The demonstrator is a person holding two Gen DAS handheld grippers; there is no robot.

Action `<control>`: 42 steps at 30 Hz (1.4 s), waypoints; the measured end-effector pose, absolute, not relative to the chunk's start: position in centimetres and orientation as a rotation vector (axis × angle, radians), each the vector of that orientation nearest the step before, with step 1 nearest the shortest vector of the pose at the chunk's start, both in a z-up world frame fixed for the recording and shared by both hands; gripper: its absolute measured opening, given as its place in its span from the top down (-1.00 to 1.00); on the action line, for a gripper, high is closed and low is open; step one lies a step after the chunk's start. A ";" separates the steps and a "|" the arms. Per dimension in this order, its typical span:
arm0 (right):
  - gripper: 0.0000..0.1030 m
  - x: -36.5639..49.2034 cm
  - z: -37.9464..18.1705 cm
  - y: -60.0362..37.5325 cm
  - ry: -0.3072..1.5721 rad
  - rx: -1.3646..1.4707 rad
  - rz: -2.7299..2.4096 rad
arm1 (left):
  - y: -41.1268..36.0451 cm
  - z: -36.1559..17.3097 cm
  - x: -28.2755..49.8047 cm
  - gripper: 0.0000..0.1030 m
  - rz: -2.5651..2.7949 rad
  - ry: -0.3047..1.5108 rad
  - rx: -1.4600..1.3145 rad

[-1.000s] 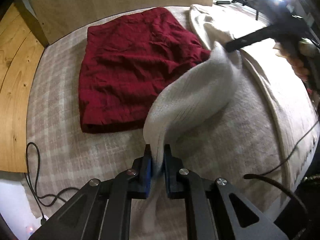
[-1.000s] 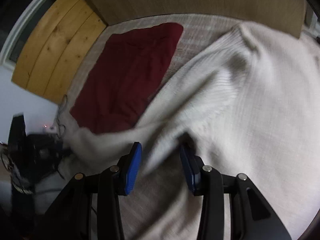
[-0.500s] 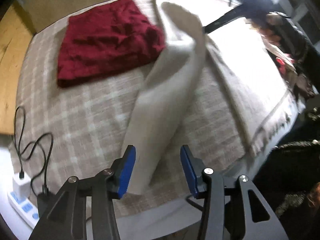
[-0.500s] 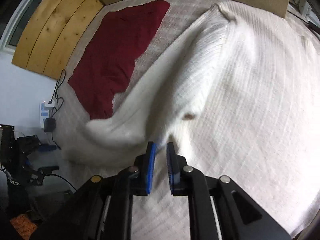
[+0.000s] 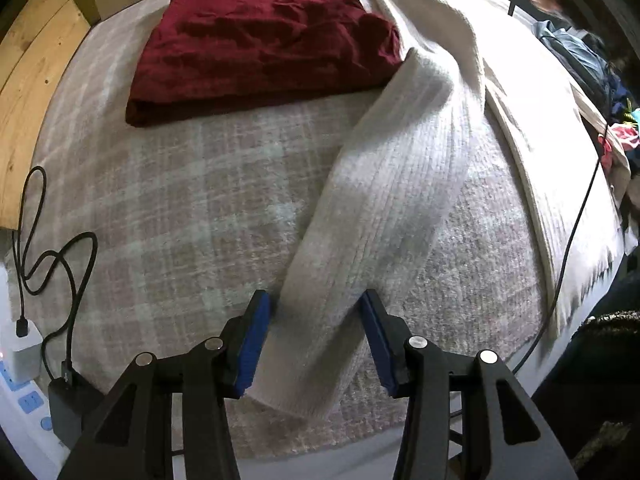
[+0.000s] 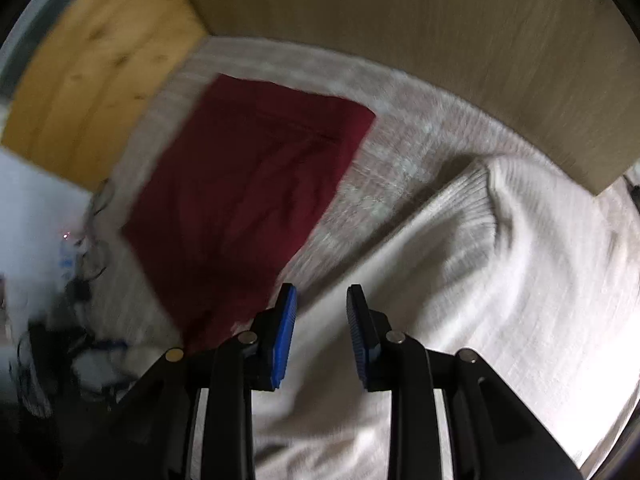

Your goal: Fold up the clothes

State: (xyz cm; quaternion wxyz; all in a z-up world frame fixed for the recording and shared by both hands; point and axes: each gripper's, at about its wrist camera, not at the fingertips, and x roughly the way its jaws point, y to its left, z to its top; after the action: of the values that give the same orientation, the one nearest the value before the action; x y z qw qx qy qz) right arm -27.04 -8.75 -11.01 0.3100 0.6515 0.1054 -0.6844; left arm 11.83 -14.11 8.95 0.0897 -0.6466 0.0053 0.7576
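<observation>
Sweater (image 5: 400, 184) in cream ribbed knit lies spread on our checked blanket (image 5: 180, 200), 1 sleeve stretched flat toward the bed's near edge. Its cuff end rests between the 2 blue pads of our left gripper (image 5: 314, 340), whose jaws stand wide apart and released, holding nothing. In the right wrist view the body of the sweater (image 6: 520, 280) fills the lower right, bunched into a fold near the collar. Our right gripper (image 6: 322, 332) hovers over it with its jaws parted too, gripping nothing; that view is blurred. Beside the sweater, just touching the sleeve's upper end, sits a folded dark red garment (image 5: 260, 36). At the blanket's left edge a black cable (image 5: 48, 256) loops down to a white charger (image 5: 24, 344) and a power strip (image 5: 20, 400).
</observation>
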 end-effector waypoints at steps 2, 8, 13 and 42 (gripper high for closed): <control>0.50 -27.7 -12.3 -9.7 0.294 1.783 -1.800 | -14.1 9.1 11.9 0.13 2.251 0.017 -1.911; 0.49 -28.7 -15.2 -11.9 0.394 1.879 -1.781 | -13.7 9.6 12.2 0.23 2.244 0.051 -1.862; 0.92 -29.8 -15.6 -12.2 0.360 1.831 -1.766 | -13.6 10.6 12.5 0.85 2.246 0.015 -1.810; 0.80 -27.8 -11.6 8.9 -0.178 1.712 -1.765 | 9.1 17.2 18.6 0.61 2.154 0.343 -1.707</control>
State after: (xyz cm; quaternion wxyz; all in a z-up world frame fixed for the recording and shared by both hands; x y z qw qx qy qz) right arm -27.83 8.95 -11.60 0.3318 0.6550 -0.0682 -0.6755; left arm 18.56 9.14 17.22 0.1849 -0.6057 0.1216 0.7643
